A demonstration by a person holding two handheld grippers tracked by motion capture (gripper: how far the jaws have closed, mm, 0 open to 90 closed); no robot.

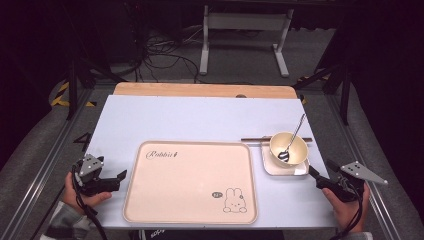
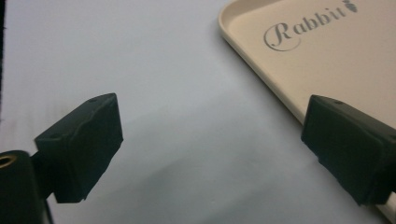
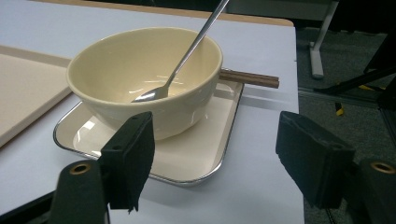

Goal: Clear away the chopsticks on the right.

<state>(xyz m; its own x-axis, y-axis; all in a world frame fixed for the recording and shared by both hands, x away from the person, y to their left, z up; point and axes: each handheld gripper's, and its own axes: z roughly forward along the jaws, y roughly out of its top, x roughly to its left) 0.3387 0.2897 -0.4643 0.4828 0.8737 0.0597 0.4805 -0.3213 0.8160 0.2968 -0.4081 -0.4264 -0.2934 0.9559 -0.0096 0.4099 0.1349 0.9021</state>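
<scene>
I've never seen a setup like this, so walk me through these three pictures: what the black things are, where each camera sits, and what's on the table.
A person sits at a table with a hand-held gripper in each hand. The high view looks down from above: left gripper, right gripper. The other two pictures come from cameras riding on the grippers, so the black blocks at the bottom are their own fingers, spread open and holding nothing. On the table lie a big tray with a rabbit drawing and, to its right, a small dish carrying a bowl with a spoon in it. Chopsticks lie behind the bowl.
</scene>
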